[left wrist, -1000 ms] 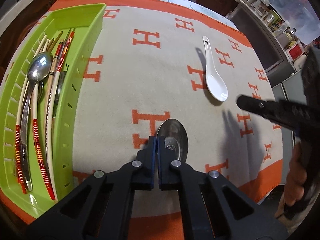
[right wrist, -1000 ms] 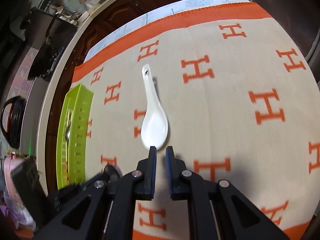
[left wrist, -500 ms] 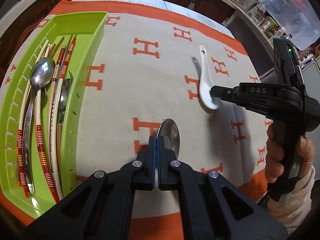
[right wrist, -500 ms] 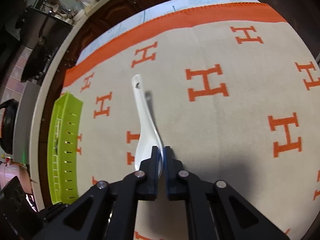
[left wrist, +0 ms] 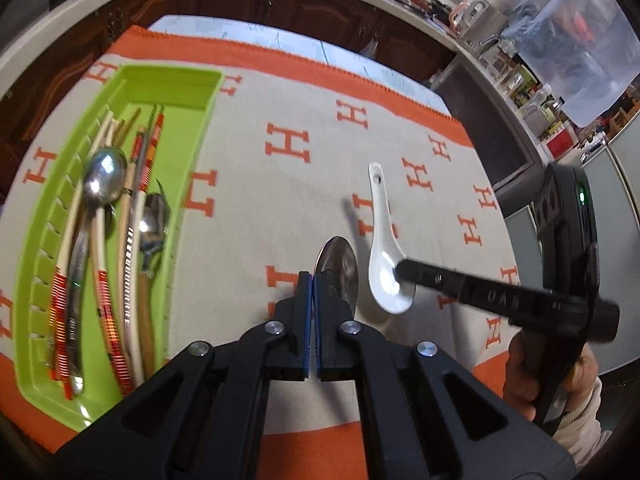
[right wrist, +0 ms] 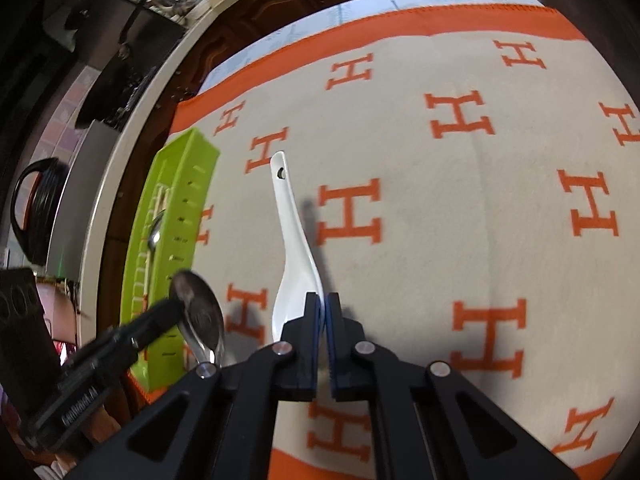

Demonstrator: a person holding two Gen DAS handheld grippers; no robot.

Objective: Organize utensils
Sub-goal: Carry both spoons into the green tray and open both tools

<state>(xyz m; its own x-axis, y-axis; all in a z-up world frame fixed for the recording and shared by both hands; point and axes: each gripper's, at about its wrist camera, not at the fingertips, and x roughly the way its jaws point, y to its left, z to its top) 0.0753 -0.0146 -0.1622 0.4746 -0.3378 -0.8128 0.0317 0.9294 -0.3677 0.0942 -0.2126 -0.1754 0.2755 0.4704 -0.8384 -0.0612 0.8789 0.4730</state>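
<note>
Setting: dark wooden kitchen cabinets (left wrist: 320, 12) and a pale countertop edge curved across the top of the left wrist view; cluttered shelves filled the upper right.
Surface: a cream woven blanket (left wrist: 256, 184) with orange H motifs and an orange border covered the table.
Tray: a lime-green plastic tray (left wrist: 176, 92), long and rectangular with slotted walls, lay at the left of the left wrist view; in the right wrist view it showed edge-on at centre left (right wrist: 192, 184).
Tray contents: cream chopsticks (left wrist: 100, 248) with red-and-gold banded ends, a polished steel spoon (left wrist: 105, 178) with a rounded bowl, and a further shiny metal utensil (left wrist: 151, 224) beside it, partly hidden.
Left gripper: (left wrist: 311, 280) black, matte, with blue pads; its jaws were pressed together on the metal spoon (left wrist: 338, 264), whose glossy oval bowl jutted forward above the blanket at lower centre. In the right wrist view the same spoon (right wrist: 200, 308) showed at lower left.
Right gripper: (right wrist: 323, 300) same black build; its jaws were clamped nearly closed on the rim of the bowl of the white ceramic spoon (right wrist: 296, 248).
White ceramic spoon: smooth and glazed, deep scooped bowl, tapered handle with a hole at its end, handle pointing toward the top of the frame; just right of the metal spoon in the left wrist view (left wrist: 382, 240).
Hand: a hand (left wrist: 528, 372) in a cream cuff gripped the right tool's handle at lower right.
</note>
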